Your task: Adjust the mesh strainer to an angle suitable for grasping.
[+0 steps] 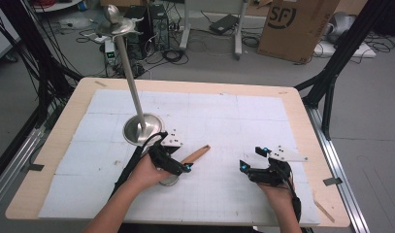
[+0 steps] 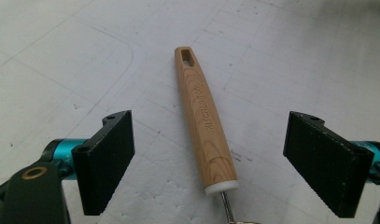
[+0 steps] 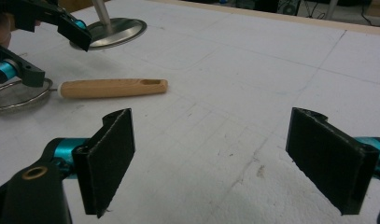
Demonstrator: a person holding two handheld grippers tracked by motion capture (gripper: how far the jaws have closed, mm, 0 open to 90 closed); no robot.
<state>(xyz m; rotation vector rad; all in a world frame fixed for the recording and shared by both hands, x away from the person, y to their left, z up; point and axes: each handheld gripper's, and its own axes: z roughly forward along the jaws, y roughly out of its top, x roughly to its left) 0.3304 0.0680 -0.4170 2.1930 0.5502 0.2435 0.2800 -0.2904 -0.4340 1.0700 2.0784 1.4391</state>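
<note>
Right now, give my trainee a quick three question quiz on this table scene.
1. True or false: the left gripper has its jaws shut on the wooden handle.
2. What stands behind the left gripper in the high view? A) metal stand with round base B) glass bottle C) stack of bowls
3. Fill in: the right gripper hangs open over the bare white ____.

Key: 1 false, the jaws stand open either side of it. 2 A. 3 mat.
</note>
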